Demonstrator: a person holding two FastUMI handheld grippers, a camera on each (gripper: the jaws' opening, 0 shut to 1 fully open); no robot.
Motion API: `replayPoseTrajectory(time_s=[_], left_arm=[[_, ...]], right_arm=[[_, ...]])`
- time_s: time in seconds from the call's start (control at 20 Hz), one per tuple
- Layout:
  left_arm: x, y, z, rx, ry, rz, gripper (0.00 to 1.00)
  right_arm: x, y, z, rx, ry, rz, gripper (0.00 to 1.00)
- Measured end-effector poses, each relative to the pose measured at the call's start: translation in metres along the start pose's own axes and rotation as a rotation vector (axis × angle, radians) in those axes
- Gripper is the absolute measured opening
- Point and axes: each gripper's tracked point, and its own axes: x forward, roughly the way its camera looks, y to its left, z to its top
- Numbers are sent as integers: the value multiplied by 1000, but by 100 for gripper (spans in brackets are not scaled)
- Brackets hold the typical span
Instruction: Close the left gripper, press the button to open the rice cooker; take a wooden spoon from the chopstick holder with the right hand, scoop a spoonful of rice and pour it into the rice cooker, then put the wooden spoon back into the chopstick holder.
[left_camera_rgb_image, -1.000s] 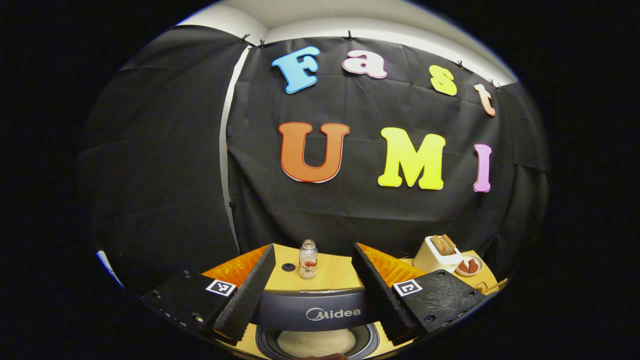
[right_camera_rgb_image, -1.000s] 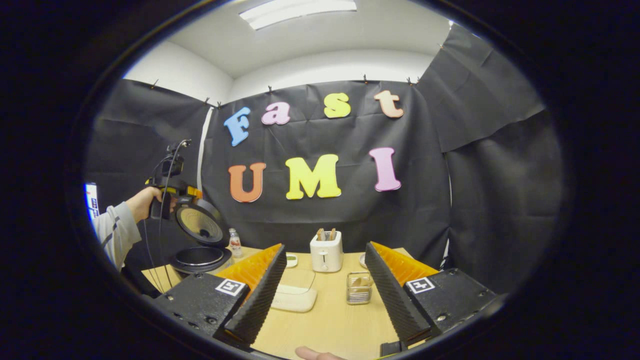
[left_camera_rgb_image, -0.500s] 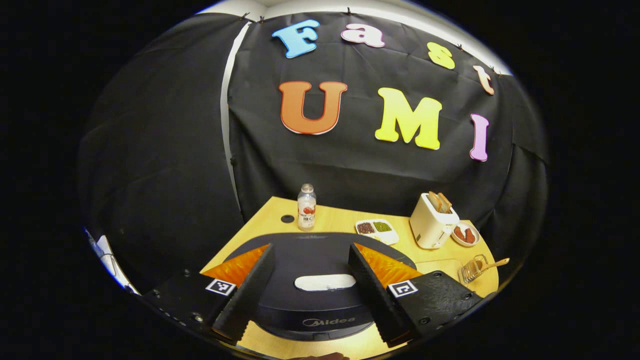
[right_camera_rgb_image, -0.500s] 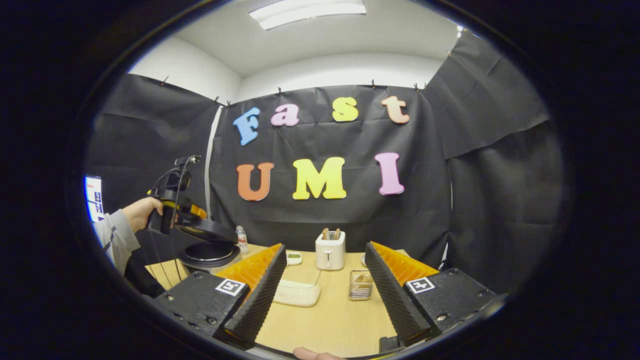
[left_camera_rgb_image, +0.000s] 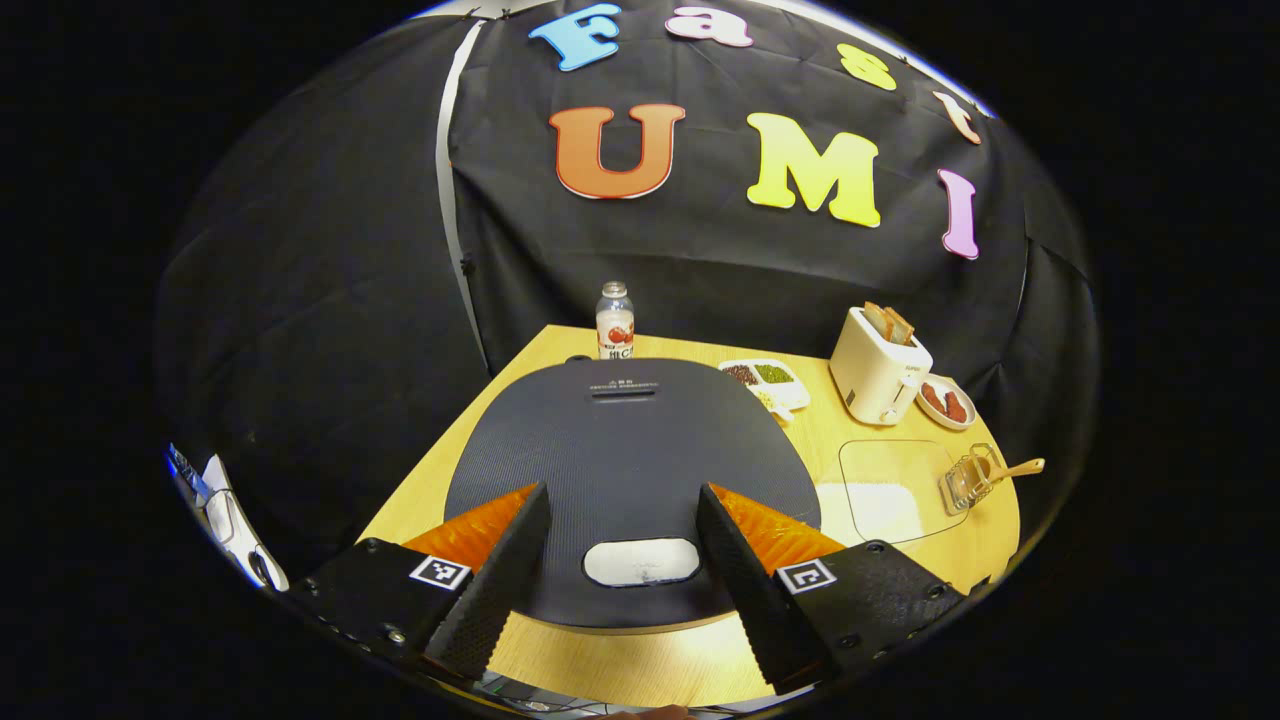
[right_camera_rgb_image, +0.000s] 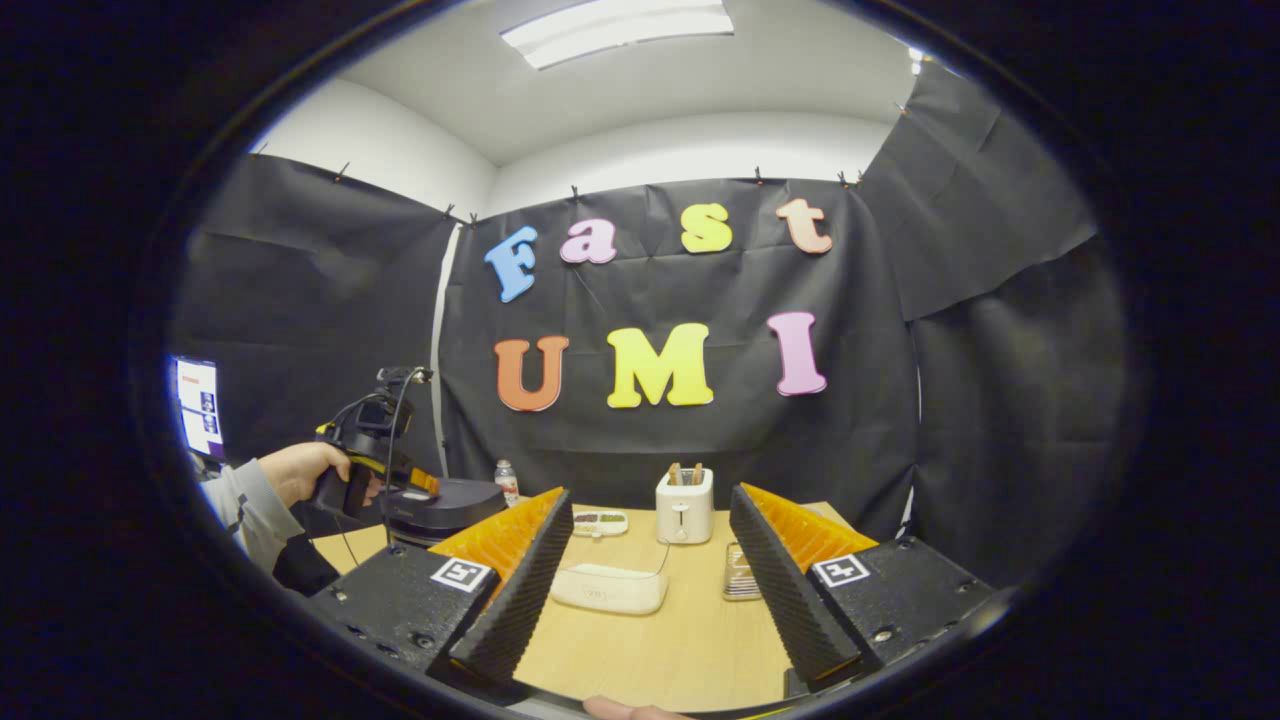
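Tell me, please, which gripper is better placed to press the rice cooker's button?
Left. The left gripper hovers open just over the closed rice cooker, its button between the fingers. The right gripper faces the toaster, well aside from the cooker.

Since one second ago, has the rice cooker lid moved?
Yes. The lid has swung down: it stood upright above the pot beside the bottle, and now lies shut.
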Motion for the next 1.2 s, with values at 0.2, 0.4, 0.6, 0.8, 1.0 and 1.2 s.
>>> replayPoseTrajectory(time_s=[0.2,0.4,0.6,0.8,1.0,1.2], left_arm=[[-8,-5,1,0,-46,-15,96],[-19,-17,-18,-11,-31,-45,96],[-26,-17,-24,25,-38,-27,96],[-35,-16,-29,25,-68,-28,96],[-37,-14,-32,23,-142,-26,97],[-37,-12,-32,6,-242,-13,97]], right_arm=[[1,8,-6,-6,10,16,100],[2,20,-11,6,30,46,100],[-2,31,-11,-5,30,72,100],[-3,35,-14,-29,29,75,100],[0,41,-22,-13,47,82,100],[2,49,-26,-26,58,91,100]])
